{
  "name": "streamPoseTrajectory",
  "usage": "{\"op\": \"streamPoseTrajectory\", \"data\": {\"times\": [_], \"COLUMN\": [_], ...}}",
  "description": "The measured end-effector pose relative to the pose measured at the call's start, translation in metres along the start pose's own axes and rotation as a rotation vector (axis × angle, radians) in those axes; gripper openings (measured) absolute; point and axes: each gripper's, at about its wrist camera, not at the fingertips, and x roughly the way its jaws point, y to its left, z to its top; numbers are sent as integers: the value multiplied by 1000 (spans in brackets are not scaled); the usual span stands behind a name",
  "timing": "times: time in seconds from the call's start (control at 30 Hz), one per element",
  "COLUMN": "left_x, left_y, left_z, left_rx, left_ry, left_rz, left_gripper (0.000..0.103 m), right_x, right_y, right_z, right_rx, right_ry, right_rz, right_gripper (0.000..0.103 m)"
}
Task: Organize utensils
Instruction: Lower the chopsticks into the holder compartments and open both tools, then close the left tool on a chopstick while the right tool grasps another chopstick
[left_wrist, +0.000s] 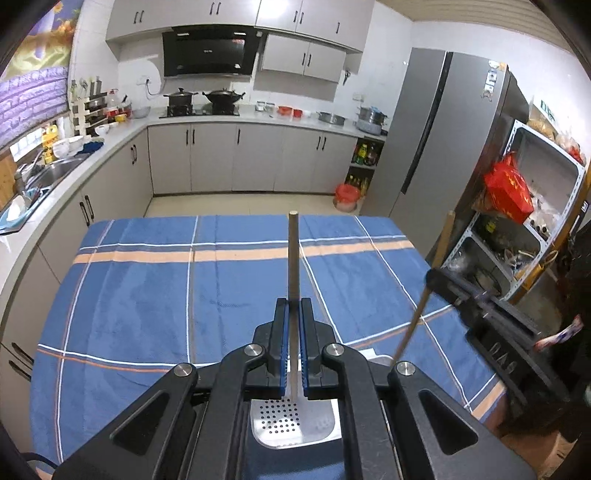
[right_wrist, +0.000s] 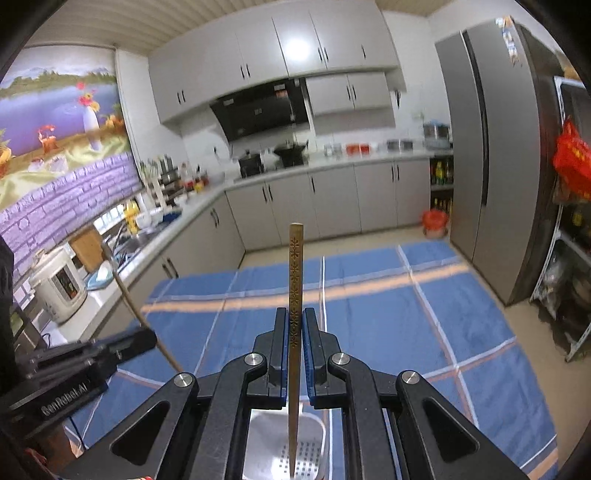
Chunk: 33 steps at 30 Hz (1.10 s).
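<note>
My left gripper is shut on a thin grey-brown utensil handle that sticks up past the fingertips. Its lower end reaches down to a perforated metal utensil holder right under the jaws. In the right wrist view, my right gripper is shut on a flat brass-coloured handle with a flower pattern, whose lower end hangs inside the white perforated holder. Each gripper also shows in the other's view: the right gripper at the right, the left gripper at the left, both gripping slanted sticks.
A blue checked cloth covers the table ahead of both grippers. Kitchen counters with a sink run along the left, and a rice cooker stands there. A grey fridge and a metal shelf rack stand to the right.
</note>
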Motion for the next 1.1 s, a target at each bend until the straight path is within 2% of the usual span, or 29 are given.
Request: {"op": "streamPoseTrajectory", "data": {"times": [0.23,0.3,0.33,0.37,0.5,0.57,0.63,0.7,0.8,0.83,0.93,1.1], "left_x": [-1,-6,-10,-15,-38,-53,-70,-87,-107,-112,-112,-72], "left_y": [8,8,8,9,8,9,8,7,6,5,-2,-20], "left_z": [-1,0,0,1,0,-3,-8,-15,-31,-39,-67,-122], "left_rx": [-18,-21,-22,-23,-27,-33,-34,-34,-45,-50,-50,-75], "left_ry": [11,8,4,-4,-38,-55,-66,-73,-72,-64,-5,185], "left_rz": [-14,-9,-8,-6,16,20,20,15,-5,-15,-42,-122], "left_gripper": [5,5,5,6,12,19,19,20,28,31,31,31], "right_x": [13,12,11,9,-5,-18,-32,-50,-74,-78,-85,-81], "right_y": [-6,-10,-11,-11,-13,-16,-21,-31,-50,-57,-88,-125], "right_z": [-14,-15,-15,-16,-12,-12,-12,-16,-35,-44,-88,-153], "right_rx": [3,7,10,11,11,12,12,19,44,54,113,244], "right_ry": [66,74,77,76,61,51,41,38,67,84,193,356], "right_rz": [20,23,27,29,33,38,34,28,15,10,-11,8], "right_gripper": [11,23,34,38,39,42,46,50,52,52,52,52]}}
